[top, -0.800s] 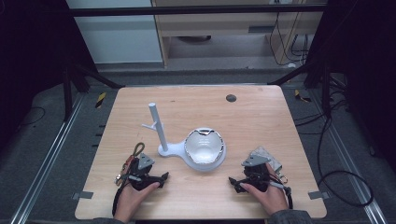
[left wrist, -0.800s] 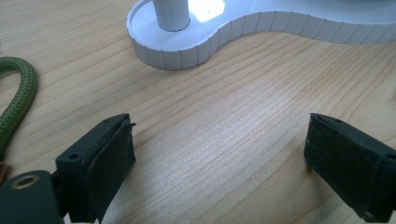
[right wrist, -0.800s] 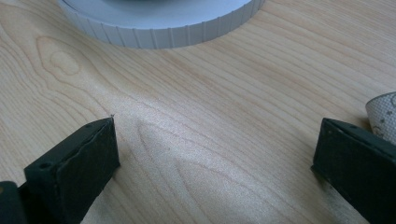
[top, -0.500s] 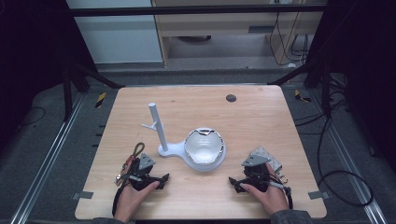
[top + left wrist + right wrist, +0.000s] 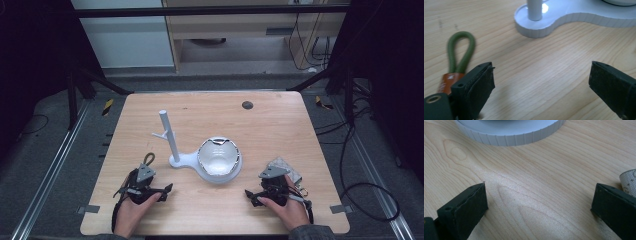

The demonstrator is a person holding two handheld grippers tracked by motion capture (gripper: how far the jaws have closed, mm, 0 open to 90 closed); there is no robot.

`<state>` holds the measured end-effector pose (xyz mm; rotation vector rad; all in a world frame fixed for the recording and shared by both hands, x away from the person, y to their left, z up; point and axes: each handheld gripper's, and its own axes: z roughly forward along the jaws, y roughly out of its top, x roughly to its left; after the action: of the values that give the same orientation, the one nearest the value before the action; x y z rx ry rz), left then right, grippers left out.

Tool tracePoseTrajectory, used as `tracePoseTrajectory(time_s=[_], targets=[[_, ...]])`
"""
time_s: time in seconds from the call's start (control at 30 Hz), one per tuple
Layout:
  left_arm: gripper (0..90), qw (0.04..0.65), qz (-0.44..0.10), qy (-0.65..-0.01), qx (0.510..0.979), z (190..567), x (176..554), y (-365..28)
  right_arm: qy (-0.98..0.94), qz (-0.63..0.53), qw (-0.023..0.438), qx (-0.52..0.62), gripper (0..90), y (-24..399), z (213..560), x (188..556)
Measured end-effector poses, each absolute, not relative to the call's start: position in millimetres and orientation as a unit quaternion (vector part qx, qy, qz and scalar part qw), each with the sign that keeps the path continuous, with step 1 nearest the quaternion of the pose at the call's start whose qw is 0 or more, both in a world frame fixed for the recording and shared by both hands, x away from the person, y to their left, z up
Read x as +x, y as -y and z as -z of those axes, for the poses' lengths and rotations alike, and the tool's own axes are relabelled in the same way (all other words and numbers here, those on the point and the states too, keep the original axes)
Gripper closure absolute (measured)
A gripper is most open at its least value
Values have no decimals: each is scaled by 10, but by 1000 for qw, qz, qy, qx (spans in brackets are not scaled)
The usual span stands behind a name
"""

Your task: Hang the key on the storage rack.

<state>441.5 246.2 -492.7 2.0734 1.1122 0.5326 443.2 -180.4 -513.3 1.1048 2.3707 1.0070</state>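
Evidently, no handling has begun. The left gripper (image 5: 162, 191) and right gripper (image 5: 251, 196) are rested on the table (image 5: 280, 125) with jaws spread wide and empty. The green-looped strap (image 5: 459, 53) lies untouched just beside the left jaws; the white stand (image 5: 192, 159) remains unapproached.

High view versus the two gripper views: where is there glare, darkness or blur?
High view: table evenly lit, surroundings dark, bowl rim glinting. Left gripper view: glare beside the white post, green loop slightly soft. Right gripper view: a pale sheen on the wood, near jaws soft.
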Motion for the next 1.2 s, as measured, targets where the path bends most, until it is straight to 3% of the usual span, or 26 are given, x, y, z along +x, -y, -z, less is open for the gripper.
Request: tracePoseTrajectory(time_s=[0.3, 0.8, 1.2], targets=[[72, 361, -211, -454, 787, 4872, 4424, -2671, -834, -354, 169, 389, 3, 1804, 5133, 4431], [79, 301, -187, -470, 808, 4847, 4553, -2936, -833, -354, 169, 390, 3, 1804, 5133, 4430], [250, 254, -144, -484, 825, 4687, 4794, -3065, -833, -354, 169, 389, 3, 1804, 5133, 4430]])
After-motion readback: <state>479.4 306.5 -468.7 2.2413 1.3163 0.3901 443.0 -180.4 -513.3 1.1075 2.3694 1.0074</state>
